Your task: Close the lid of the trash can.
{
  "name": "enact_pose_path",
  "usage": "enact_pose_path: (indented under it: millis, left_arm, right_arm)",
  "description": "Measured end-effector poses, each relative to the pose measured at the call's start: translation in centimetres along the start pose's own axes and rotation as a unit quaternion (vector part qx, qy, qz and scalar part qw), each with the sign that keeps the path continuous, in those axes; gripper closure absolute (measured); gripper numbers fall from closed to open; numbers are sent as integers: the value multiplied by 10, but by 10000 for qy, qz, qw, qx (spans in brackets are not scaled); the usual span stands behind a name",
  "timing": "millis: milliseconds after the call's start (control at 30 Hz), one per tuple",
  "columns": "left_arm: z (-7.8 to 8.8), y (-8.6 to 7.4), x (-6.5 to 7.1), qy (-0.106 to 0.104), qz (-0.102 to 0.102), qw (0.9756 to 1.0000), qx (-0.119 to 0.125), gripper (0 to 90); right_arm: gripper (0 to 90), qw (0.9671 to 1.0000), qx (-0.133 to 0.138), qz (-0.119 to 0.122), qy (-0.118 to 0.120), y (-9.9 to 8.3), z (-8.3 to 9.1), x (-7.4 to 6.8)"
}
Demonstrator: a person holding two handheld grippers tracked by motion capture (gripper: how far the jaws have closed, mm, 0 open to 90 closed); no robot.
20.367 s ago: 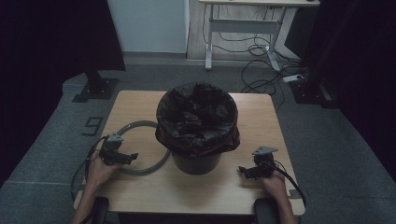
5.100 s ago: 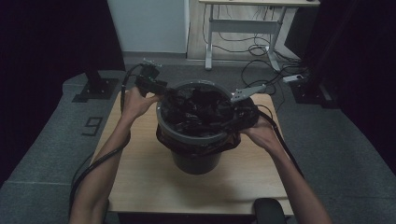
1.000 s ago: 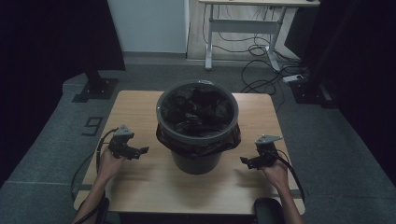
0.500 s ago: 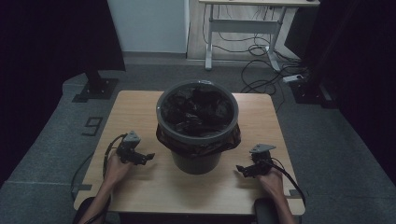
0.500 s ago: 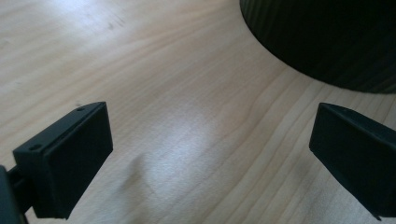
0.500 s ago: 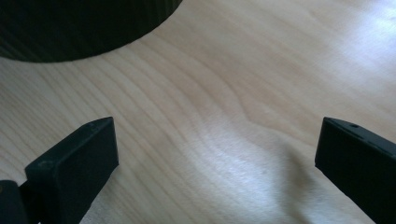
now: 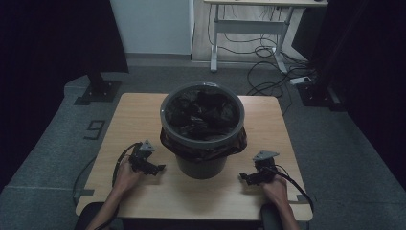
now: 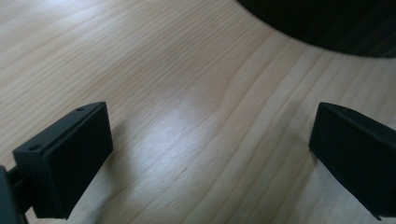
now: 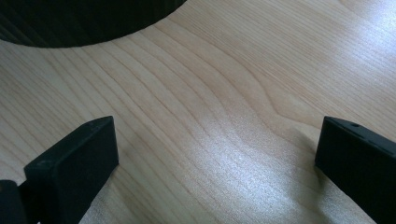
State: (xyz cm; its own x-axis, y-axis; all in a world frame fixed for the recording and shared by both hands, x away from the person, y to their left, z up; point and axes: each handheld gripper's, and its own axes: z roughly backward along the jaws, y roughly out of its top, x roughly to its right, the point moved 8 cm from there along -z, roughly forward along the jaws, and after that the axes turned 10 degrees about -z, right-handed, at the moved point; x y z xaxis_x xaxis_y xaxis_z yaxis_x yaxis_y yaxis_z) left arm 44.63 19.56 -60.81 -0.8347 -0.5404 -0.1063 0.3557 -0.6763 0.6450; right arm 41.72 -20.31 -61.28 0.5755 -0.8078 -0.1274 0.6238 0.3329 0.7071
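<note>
A dark grey bin (image 7: 202,163) stands in the middle of the wooden table (image 7: 139,110). A black bag (image 7: 203,115) lines it, its edge folded down over the outside under a grey ring (image 7: 165,108) that sits on the rim. My left gripper (image 7: 155,167) rests on the table left of the bin, open, jaws wide apart over bare wood (image 8: 201,140). My right gripper (image 7: 245,178) rests on the table right of the bin, also open with nothing between its jaws. The bin's dark base (image 8: 327,23) shows at the top of the left gripper view and again as bin base (image 9: 84,18) in the right gripper view.
Grey carpet surrounds the table. A white desk (image 7: 253,24) with cables (image 7: 268,72) on the floor stands behind it. A black stand base (image 7: 98,91) sits on the floor at the back left. Black curtains hang on both sides.
Earlier the grey ring lay on the table around the left side; it now sits on the bin's rim over the bag. Both grippers have come back down to the table beside the bin.
</note>
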Motion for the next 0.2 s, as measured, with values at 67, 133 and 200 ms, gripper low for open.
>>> enact_pose_path:
  millis: [67,133,200]
  left_arm:
    - [-1,1,0,9,15,10000,32,0]
    - [-1,1,0,9,29,10000,31,0]
    - [-1,1,1,17,41,10000,28,0]
  right_arm:
    - [0,10000,1,-6,-1,0,0,0]
    - [0,10000,2,0,-1,0,0,0]
    - [0,10000,1,0,-1,0,0,0]
